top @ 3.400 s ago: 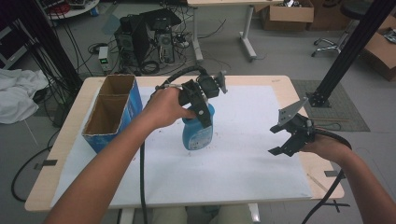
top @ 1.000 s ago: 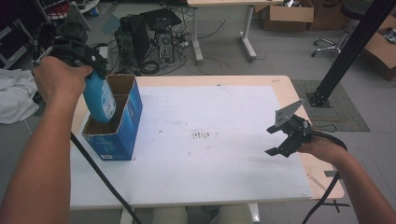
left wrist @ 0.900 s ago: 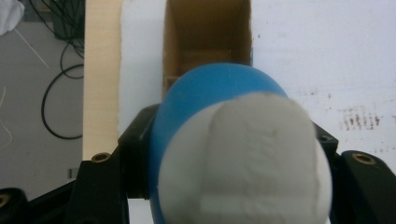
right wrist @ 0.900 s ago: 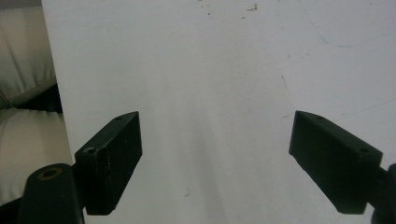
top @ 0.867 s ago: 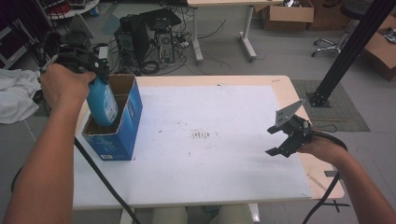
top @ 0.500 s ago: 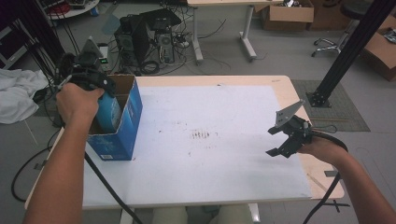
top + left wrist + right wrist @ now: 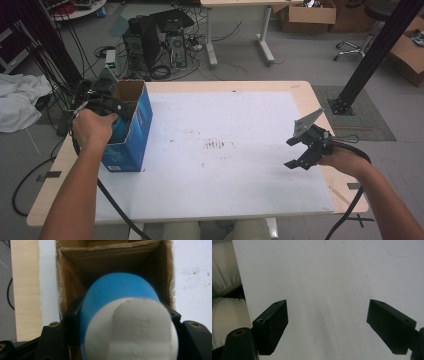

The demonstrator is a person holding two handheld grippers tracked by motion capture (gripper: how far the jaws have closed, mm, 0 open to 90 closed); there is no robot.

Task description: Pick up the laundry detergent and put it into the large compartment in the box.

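Observation:
A blue bottle (image 7: 117,290) with a white cap (image 7: 130,330) is held between the jaws of my left gripper (image 7: 122,320), which is shut on it. The bottle hangs base first inside the open top of a blue cardboard box (image 7: 134,131), brown inside (image 7: 112,260). In the high view my left gripper (image 7: 106,102) sits at the box's open top on the table's left side, and the hand covers the bottle. My right gripper (image 7: 292,153) hovers open over the white sheet (image 7: 225,200) at the right; nothing lies between its jaws (image 7: 328,322).
The white sheet covers most of the wooden table (image 7: 60,170), with faint marks at its middle (image 7: 215,145). A cable (image 7: 115,210) trails off the front edge. On the floor behind are computer towers (image 7: 160,40), cardboard boxes (image 7: 305,12) and a black post (image 7: 372,55).
My left gripper carried the blue bottle from the table's middle up and left, then lowered it into the blue box. The right gripper has stayed in place, open.

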